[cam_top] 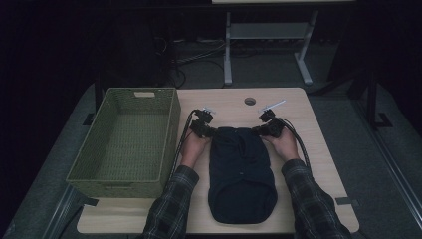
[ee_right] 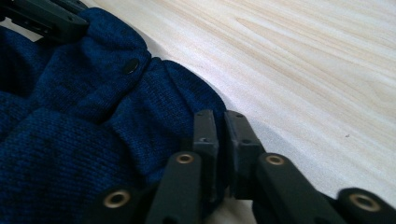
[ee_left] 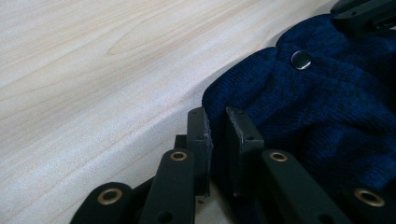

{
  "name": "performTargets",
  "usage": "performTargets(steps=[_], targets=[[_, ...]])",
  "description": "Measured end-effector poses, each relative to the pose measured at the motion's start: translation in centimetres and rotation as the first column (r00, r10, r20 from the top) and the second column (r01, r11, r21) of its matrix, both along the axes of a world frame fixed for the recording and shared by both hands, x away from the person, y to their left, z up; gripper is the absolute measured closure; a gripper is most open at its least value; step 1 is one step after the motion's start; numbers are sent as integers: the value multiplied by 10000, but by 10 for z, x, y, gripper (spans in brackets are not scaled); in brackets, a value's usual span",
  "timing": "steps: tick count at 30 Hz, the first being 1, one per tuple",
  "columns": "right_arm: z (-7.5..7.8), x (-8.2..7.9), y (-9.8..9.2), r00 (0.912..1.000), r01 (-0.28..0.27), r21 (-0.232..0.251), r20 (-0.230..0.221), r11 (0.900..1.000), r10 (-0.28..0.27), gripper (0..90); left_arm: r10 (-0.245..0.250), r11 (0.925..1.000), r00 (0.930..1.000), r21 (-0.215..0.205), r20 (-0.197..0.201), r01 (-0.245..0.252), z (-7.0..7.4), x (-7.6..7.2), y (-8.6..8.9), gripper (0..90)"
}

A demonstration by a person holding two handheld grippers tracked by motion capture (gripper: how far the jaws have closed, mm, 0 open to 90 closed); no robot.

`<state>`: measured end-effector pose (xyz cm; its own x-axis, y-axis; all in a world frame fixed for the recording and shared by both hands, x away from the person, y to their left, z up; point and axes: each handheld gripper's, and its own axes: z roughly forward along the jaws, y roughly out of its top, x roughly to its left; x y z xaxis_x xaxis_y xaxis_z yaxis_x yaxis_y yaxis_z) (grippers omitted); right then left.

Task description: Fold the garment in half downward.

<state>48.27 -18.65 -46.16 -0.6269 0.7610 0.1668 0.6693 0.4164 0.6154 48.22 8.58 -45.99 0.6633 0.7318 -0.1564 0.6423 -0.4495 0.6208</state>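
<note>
Basket (cam_top: 89,169): green woven, stood on table (cam_top: 318,149) left of garment, nothing seen inside | Garment (cam_top: 242,174): dark blue knit, lay flat at table centre | Left gripper (cam_top: 208,130): pinched garment's far left corner | Right gripper (cam_top: 263,130): pinched far right corner | Hands: low, flanking garment, forearms from near edge

garment (cam_top: 242,172): dark blue | basket (cam_top: 171,124): green woven | table (cam_top: 318,149): pale wood | sleeves (cam_top: 311,196): plaid
</note>
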Motion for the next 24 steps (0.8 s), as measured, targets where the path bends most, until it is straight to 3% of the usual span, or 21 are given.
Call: performTargets(steps=[5, 7, 15, 19, 21, 24], targets=[[3, -1, 3, 9999, 86, -262, 92, 9996, -84, 866, 227, 9997, 9997, -136, 47, -226, 2, -2, 3, 827], [6, -1, 3, 9997, 121, -350, 225, 9993, -113, 868, 320, 9988, 9994, -380, 150, -315, 6, -3, 5, 830], [29, -3, -4, 9967, 339, 263, 722, 9991, -358, 868, 474, 9963, 9950, -758, 880, -408, 29, -8, 8, 831], [43, -3, -3, 9949, 272, 186, 967, 9995, -288, 868, 593, 9950, 9908, -876, 1215, -488, 41, -9, 8, 831], [52, -5, -3, 9909, 264, 217, 1316, 9994, -290, 868, 679, 9938, 9884, -966, 1360, -550, 46, -10, 9, 830], [59, -5, -5, 9904, 231, 454, 1353, 9987, -291, 867, 785, 9915, 9844, -1149, 1576, -607, 55, -11, 9, 830]])
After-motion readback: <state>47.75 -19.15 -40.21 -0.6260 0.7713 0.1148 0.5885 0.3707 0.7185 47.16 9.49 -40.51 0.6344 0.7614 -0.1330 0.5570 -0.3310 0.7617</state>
